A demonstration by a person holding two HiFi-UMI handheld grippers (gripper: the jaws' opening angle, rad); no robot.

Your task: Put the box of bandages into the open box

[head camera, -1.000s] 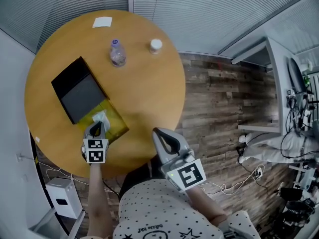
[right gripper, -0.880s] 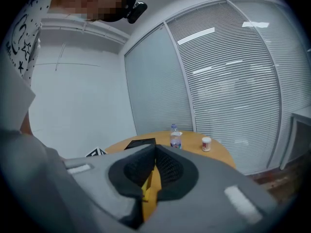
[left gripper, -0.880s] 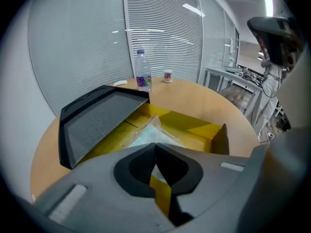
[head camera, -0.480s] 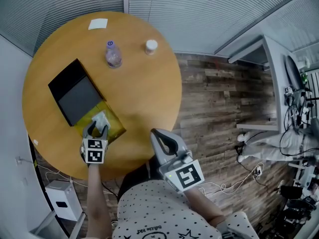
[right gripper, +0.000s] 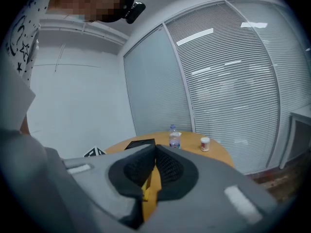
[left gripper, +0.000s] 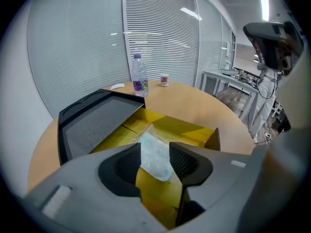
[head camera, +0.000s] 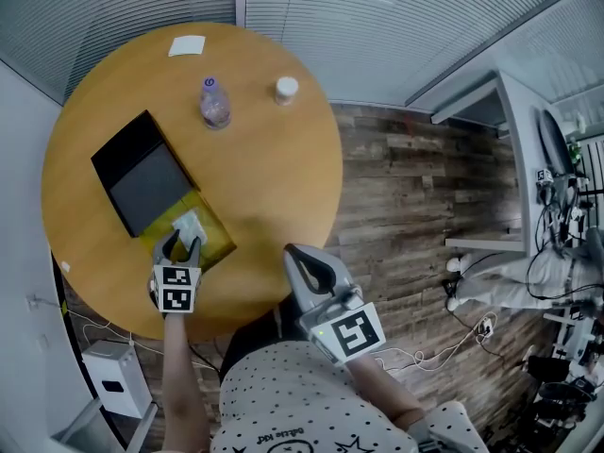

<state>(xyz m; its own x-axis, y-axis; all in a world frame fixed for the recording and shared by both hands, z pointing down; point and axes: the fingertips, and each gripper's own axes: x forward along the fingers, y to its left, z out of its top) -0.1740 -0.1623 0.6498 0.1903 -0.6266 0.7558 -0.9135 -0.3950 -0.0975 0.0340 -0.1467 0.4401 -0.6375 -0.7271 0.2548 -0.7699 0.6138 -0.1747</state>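
Yellow open box [left gripper: 190, 130] sits just under the left tool [head camera: 181, 246]; its jaws have just opened and stand apart; the pale box of bandages [left gripper: 153, 153] lies between them, down inside that box, not pinched; the right tool [right gripper: 155, 148] is pressed together, holding nothing.

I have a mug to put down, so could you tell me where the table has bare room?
The table is bare on the right, from the bottle and small jar down to the near edge. The left side is crowded by the open box, with a strip free toward the white card.
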